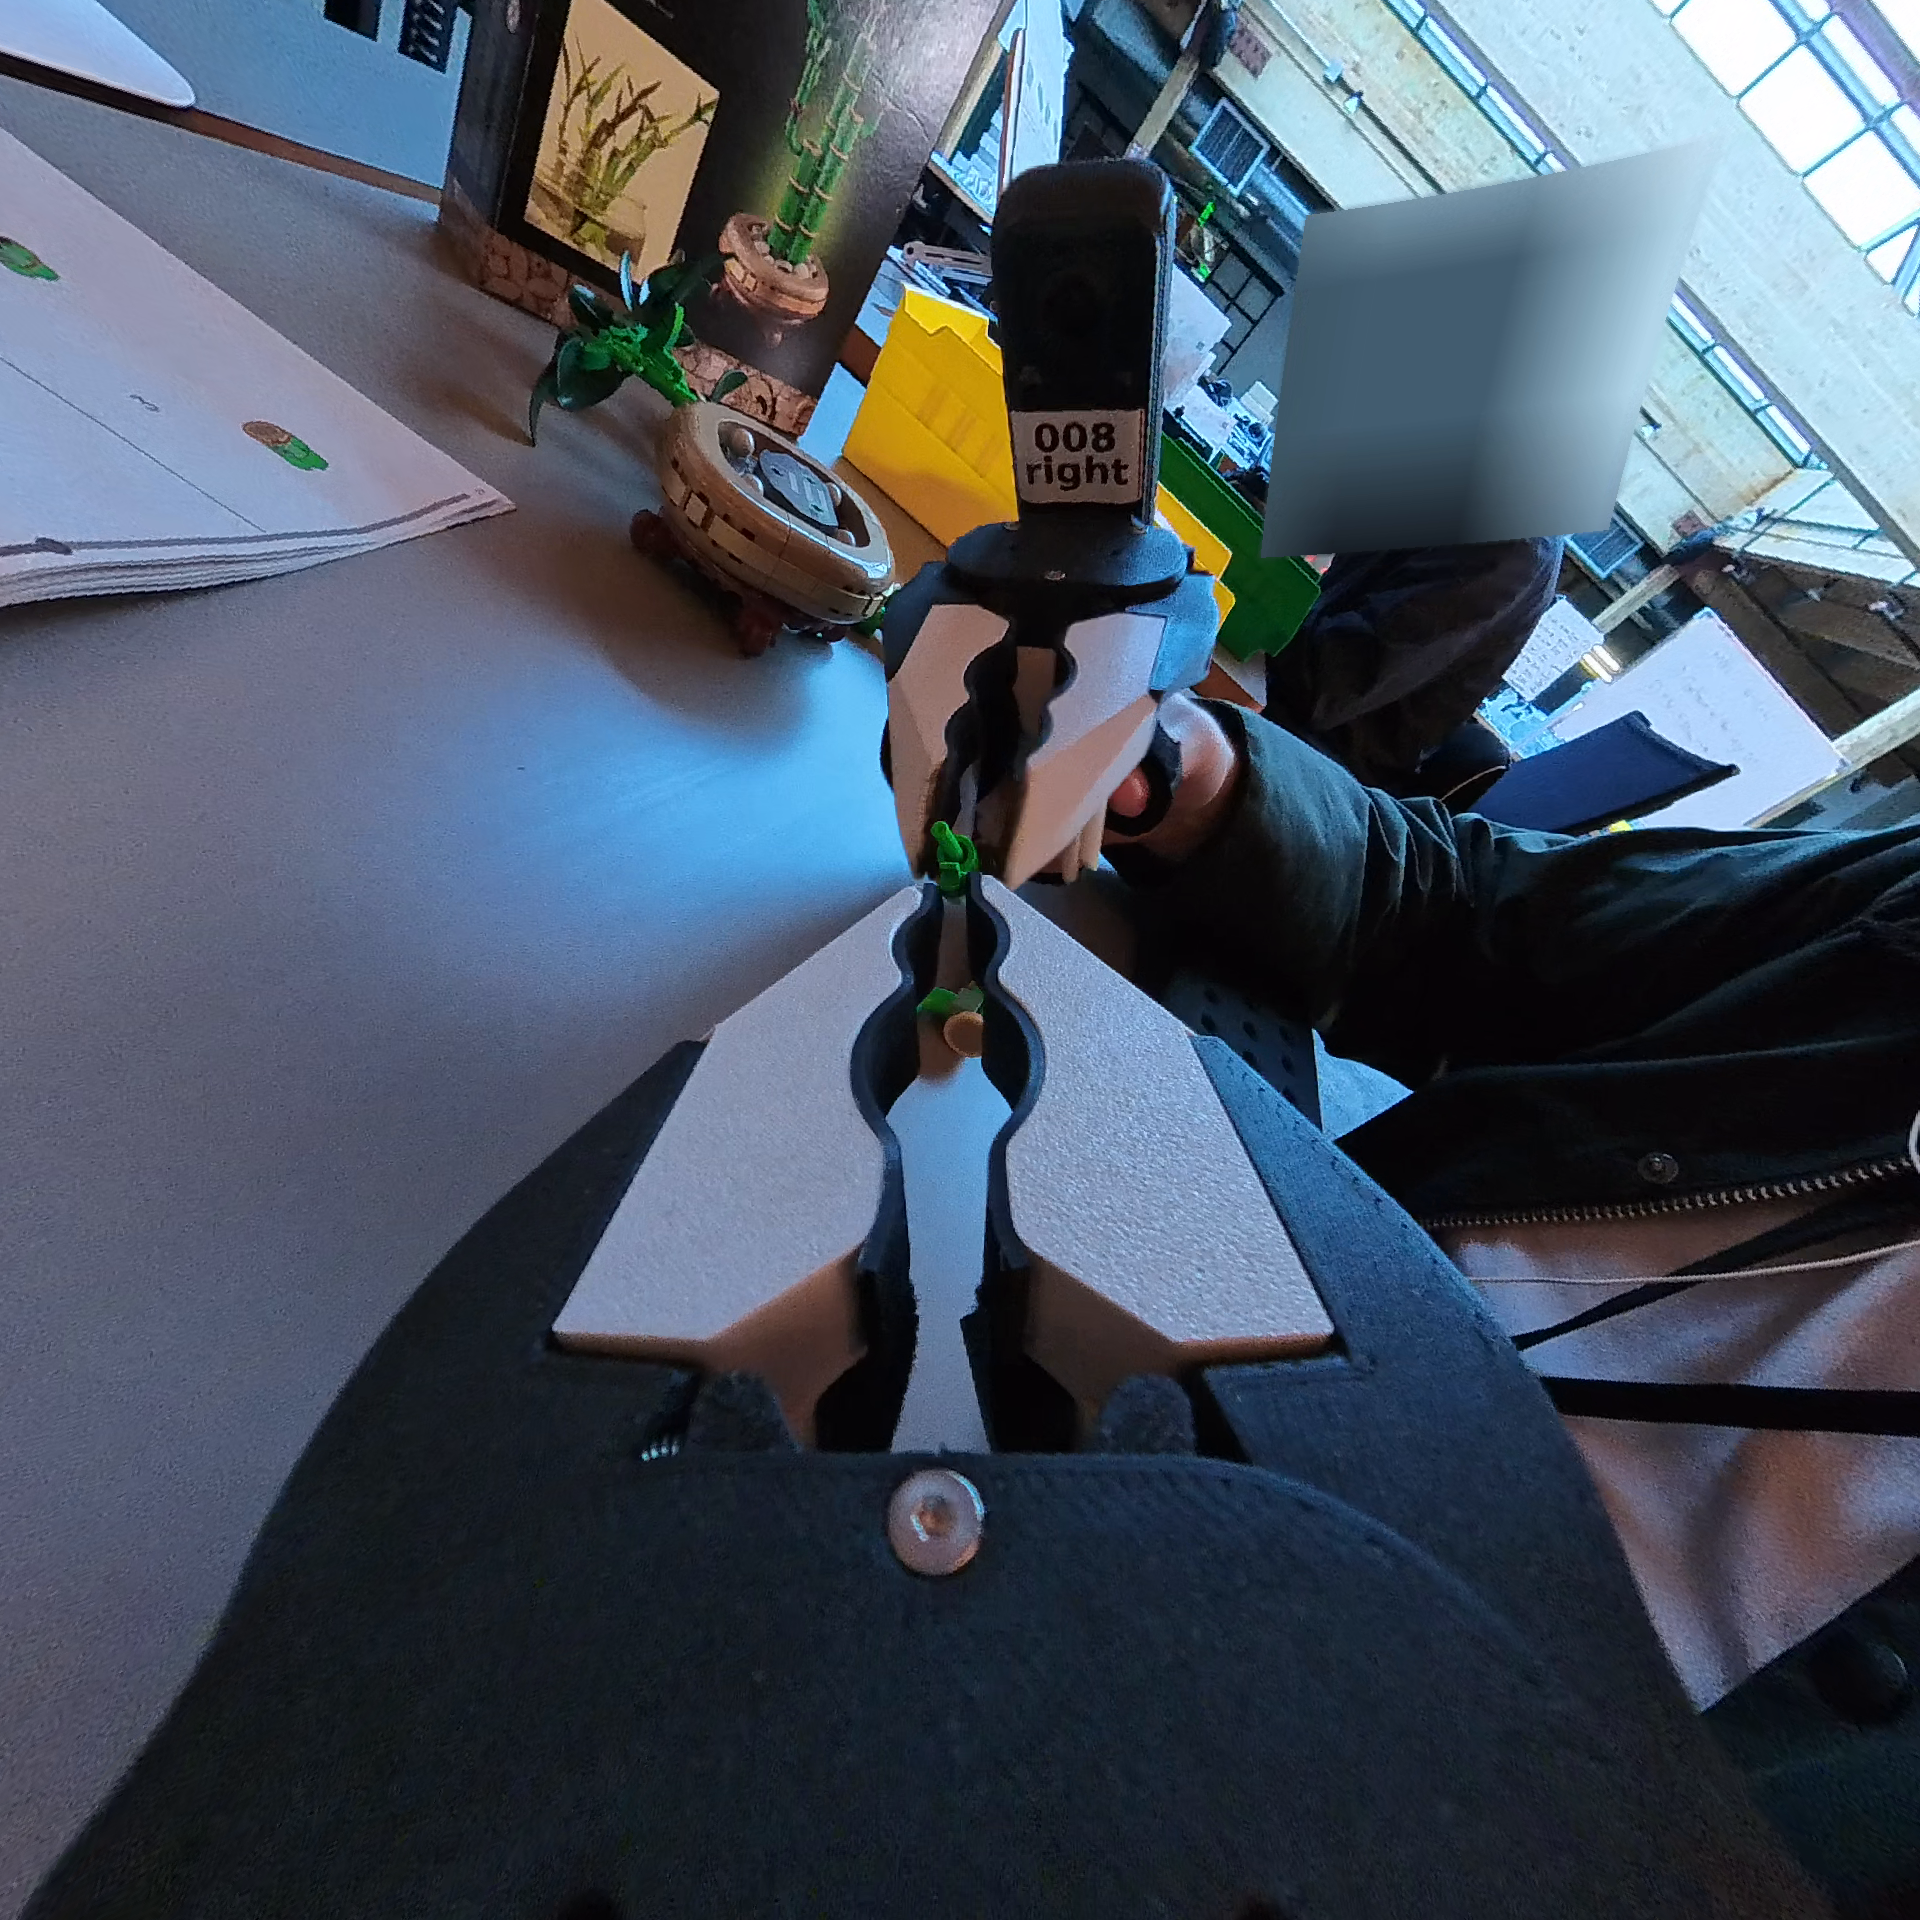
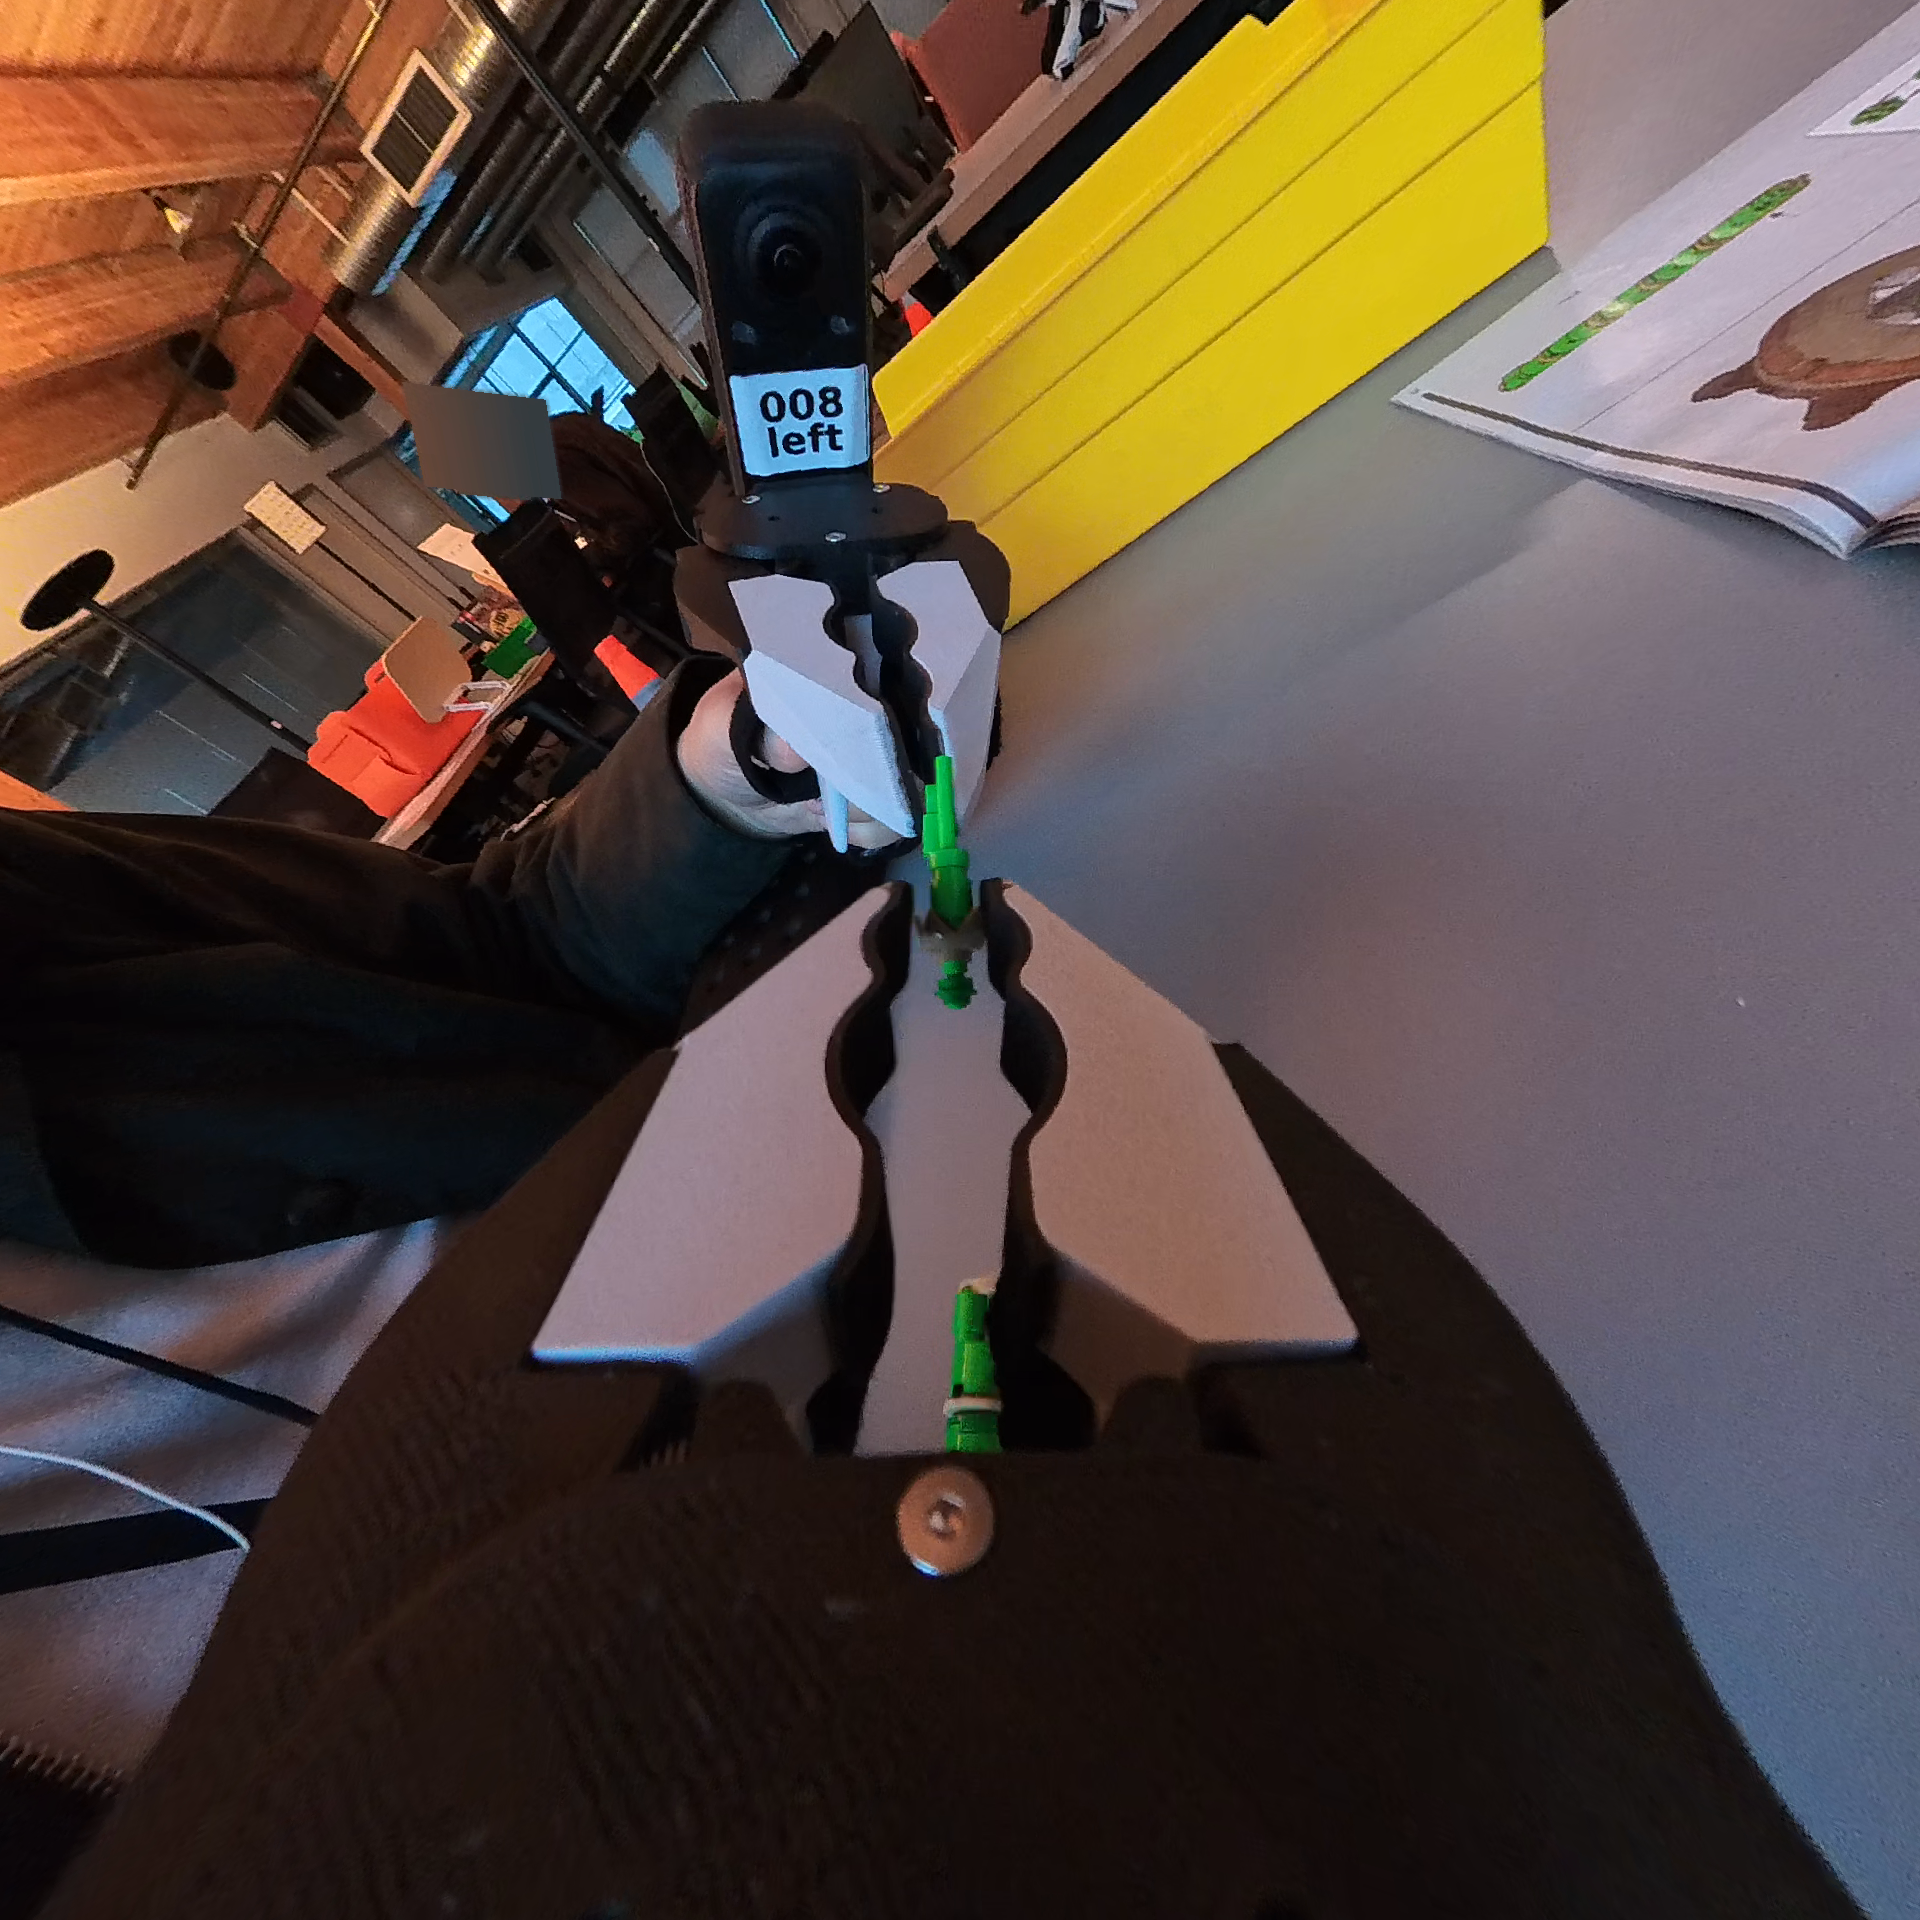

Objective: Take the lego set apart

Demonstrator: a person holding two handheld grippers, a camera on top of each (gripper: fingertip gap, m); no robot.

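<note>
A short green bamboo stalk piece (image 1: 952, 854) with a tan ring is held in the air between my two grippers, which face each other tip to tip. My left gripper (image 1: 948, 902) is shut on one end; a green and tan part (image 1: 954, 1016) shows between its fingers. My right gripper (image 1: 966, 868) is shut on the other end. In the right wrist view the stalk (image 2: 945, 862) runs from my right gripper (image 2: 943, 902) to my left gripper (image 2: 933, 816). The tan round pot (image 1: 774, 525) with a leafy green stalk (image 1: 613, 348) rests on the grey table (image 1: 416, 831).
The set's box (image 1: 707, 177) stands behind the pot. An open instruction booklet (image 1: 208, 436) lies at the left; it also shows in the right wrist view (image 2: 1714, 343). A yellow bin (image 2: 1226, 312) and a green bin (image 1: 1247, 571) sit nearby. Another green stalk piece (image 2: 971, 1361) shows low between my right fingers. Left and right tips are no more than a few centimetres apart.
</note>
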